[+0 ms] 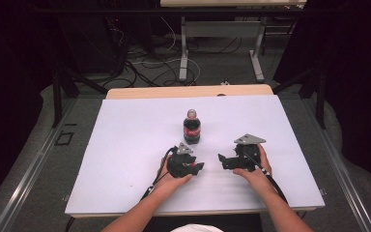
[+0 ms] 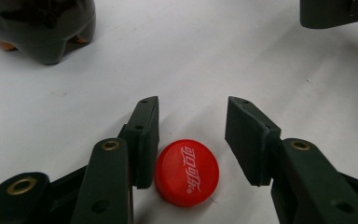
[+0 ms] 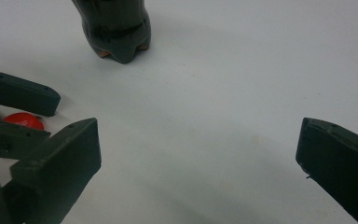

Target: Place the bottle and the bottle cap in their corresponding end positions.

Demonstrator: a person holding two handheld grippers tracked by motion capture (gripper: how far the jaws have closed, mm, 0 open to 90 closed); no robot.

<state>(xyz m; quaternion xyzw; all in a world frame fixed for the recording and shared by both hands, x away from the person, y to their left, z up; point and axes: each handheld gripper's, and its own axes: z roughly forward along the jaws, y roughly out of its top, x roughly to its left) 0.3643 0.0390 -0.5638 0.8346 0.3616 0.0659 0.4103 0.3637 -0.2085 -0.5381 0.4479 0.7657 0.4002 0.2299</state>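
Note:
A cola bottle (image 1: 192, 128) with dark drink stands upright on the white sheet (image 1: 125, 140); its base is seen in the left gripper view (image 2: 42, 28) and in the right gripper view (image 3: 116, 28). A red screw cap (image 2: 187, 173) lies flat on the sheet between the jaws of my left gripper (image 2: 192, 105). One pad touches the cap's edge, the other stands clear of it, so the left gripper (image 1: 198, 166) is open. My right gripper (image 3: 198, 135) is wide open with nothing inside; it rests to the right (image 1: 222, 159), facing the left gripper (image 3: 51, 120) and the cap (image 3: 23, 120).
The sheet covers a wooden table (image 1: 188, 91). A second table's legs (image 1: 183, 58) and loose cables (image 1: 145, 67) are on the floor beyond. Both forearms come in over the front edge.

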